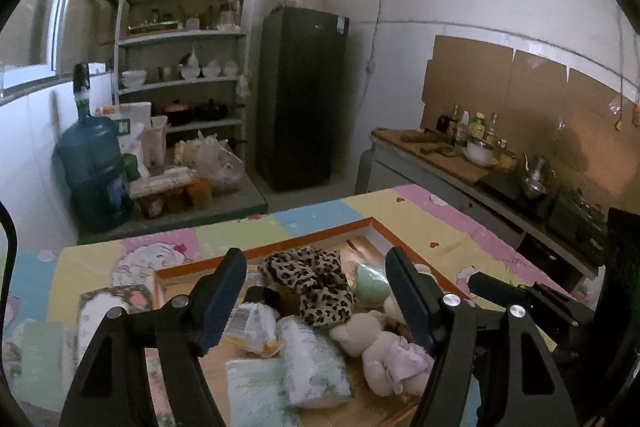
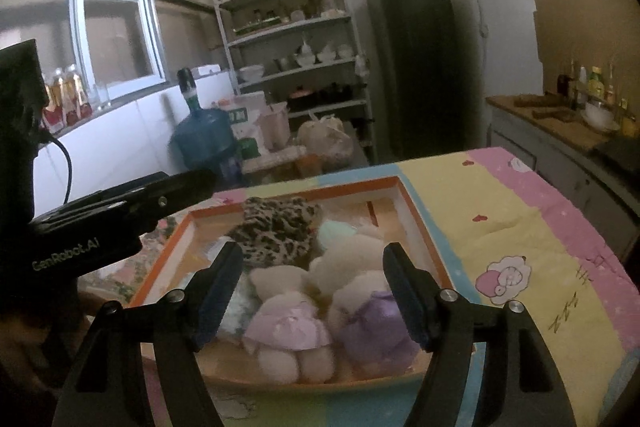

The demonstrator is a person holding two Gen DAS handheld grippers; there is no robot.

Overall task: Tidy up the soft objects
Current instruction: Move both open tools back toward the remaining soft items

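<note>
— From the left gripper (image 1: 316, 291) I can see packets the other side hides: a yellow-edged packet (image 1: 253, 325) and a white tissue pack (image 1: 312, 361) lying in the orange-rimmed box (image 1: 304, 237), beside a teddy in pink (image 1: 384, 351).

— The right gripper (image 2: 313, 281) shows two teddies, one in a pink dress (image 2: 286, 327) and one in purple (image 2: 374, 327), side by side at the near edge. The leopard-print cloth (image 2: 278, 231) sits further back, with something pale green (image 2: 334, 231) beside it, maybe a sponge.

— Fingers?

— Both pairs spread apart, holding nothing, hovering over the box.

— Room to move?

— Bare patchwork cloth on the table (image 2: 516, 227) right of the box. The left gripper's body crowds its left rim.
</note>
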